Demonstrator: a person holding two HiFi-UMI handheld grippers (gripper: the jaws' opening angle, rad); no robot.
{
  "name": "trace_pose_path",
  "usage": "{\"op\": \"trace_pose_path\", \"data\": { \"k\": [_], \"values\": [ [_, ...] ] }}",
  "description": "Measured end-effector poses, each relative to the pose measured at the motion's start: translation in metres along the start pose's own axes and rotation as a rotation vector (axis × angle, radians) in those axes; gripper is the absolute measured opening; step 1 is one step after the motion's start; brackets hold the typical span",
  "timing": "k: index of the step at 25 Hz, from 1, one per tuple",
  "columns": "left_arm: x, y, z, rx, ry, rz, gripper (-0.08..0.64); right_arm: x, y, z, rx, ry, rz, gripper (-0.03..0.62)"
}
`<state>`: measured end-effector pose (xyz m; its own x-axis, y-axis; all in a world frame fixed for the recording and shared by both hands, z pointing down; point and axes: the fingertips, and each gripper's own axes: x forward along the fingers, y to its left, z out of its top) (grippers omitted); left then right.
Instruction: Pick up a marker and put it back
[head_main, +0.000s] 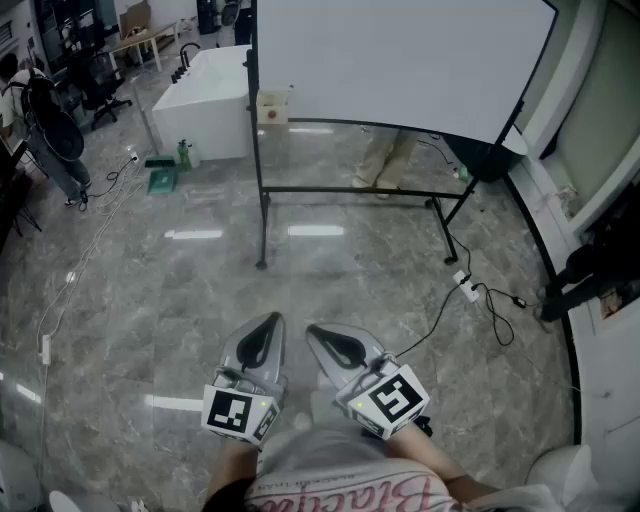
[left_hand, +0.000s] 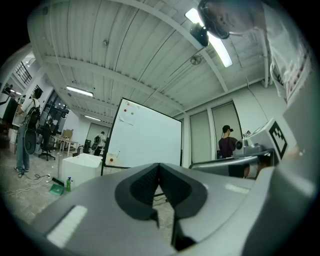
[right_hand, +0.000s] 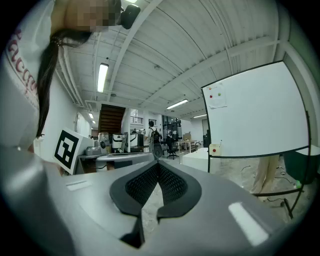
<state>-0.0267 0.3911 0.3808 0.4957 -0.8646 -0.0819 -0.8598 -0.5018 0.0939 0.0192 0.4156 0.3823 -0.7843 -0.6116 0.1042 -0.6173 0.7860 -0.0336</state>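
A glossy grey stone floor (head_main: 330, 290) fills most of the head view. On it stands a large whiteboard (head_main: 400, 60) on a black frame with splayed legs, well ahead of the person. To the left of the board sits a blocky white desk (head_main: 205, 105), with a green spray bottle (head_main: 184, 152) on the floor at its near corner.

Low in the head view the two tools are held side by side, near each other and roughly level. The left hand-held gripper (head_main: 268, 320) has its jaws brought together, pads meeting at the tips with nothing between them. The right hand-held gripper (head_main: 315, 330) is likewise closed and empty.

A small pale box (head_main: 272, 107) hangs at the board's lower left corner. A thin stick-like thing pokes up from it, too small to tell whether it is the marker. A white power strip (head_main: 464, 286) with a black cable lies by the frame's right leg.
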Motion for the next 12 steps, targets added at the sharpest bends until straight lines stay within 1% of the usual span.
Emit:
{"op": "trace_pose_path", "data": {
  "k": [5,9,12],
  "values": [
    [0.014,0.003,-0.005,-0.018,0.009,-0.001,-0.002,0.001,-0.011,0.001,0.001,-0.009,0.001,0.002],
    [0.041,-0.001,-0.005,-0.009,0.009,-0.013,-0.002,0.006,-0.040,0.000,0.018,-0.003,-0.001,0.002],
    [0.064,0.003,-0.004,0.000,0.013,-0.009,-0.002,0.015,-0.061,0.006,0.020,-0.017,0.013,0.002]
  ]
}}
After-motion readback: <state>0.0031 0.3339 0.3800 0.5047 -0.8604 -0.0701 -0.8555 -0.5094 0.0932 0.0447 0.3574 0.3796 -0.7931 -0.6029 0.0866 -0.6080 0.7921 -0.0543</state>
